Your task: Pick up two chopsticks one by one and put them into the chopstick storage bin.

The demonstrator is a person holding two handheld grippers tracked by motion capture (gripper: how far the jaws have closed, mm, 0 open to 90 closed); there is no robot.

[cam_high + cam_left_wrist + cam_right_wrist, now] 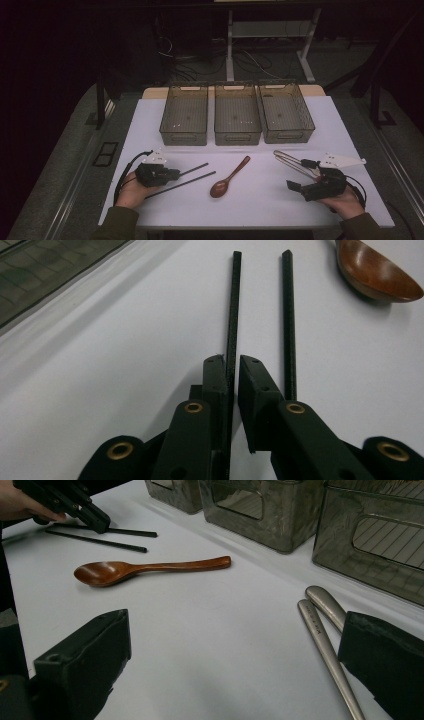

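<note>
My left gripper rests low at the table's front left, shut on a thin black chopstick that runs out ahead of the jaws. A second black chopstick lies on the table just beside it, outside the jaws. A brown wooden spoon lies in the middle. My right gripper stands open at the front right, nothing between its jaws. A pair of silver metal handles lies by its right jaw.
Three clear grey bins stand in a row at the back of the white table. The left hand and its gripper appear far off in the right gripper view. Dark floor surrounds the table.
</note>
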